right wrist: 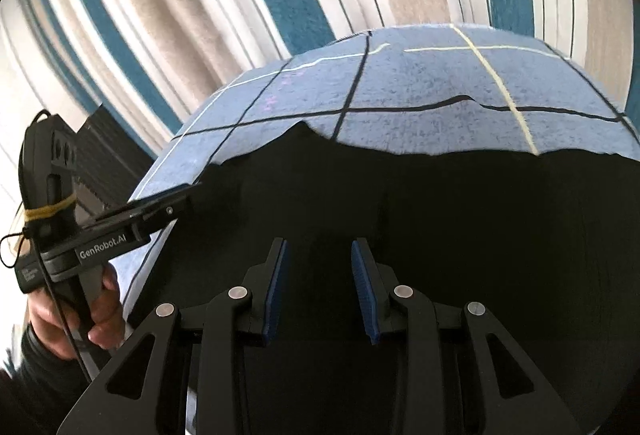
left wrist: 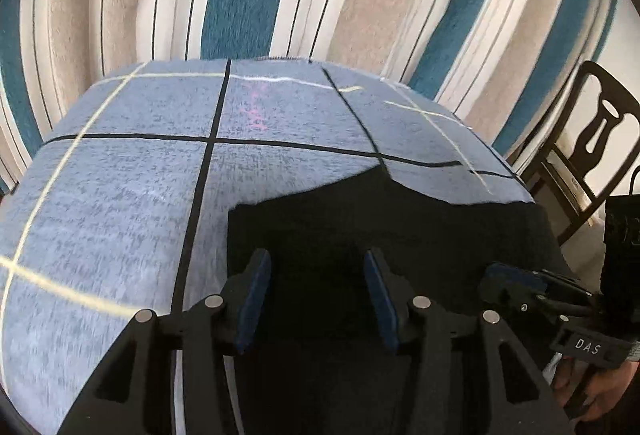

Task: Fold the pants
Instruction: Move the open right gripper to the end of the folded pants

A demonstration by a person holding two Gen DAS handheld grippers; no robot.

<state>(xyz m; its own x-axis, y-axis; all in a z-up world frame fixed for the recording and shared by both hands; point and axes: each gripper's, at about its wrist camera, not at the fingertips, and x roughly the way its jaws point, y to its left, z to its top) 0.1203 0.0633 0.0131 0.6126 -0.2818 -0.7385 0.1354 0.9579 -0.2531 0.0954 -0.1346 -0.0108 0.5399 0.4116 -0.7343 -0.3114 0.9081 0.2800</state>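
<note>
Black pants (left wrist: 360, 219) sit bunched at the surface's (left wrist: 120, 163) near edge; both hand-held grippers (left wrist: 316, 299) (right wrist: 319, 291) spread, empty, folding unfinished.

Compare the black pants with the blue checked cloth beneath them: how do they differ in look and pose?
The pants are plain black, while the cloth is pale blue crossed by black and yellow lines. The pants lie on top, covering only the near part; the cloth spreads wider underneath. The pants' far edge is wavy and uneven, whereas the cloth's far edge runs smooth. Both lie flat, neither gripped by a claw.
</note>
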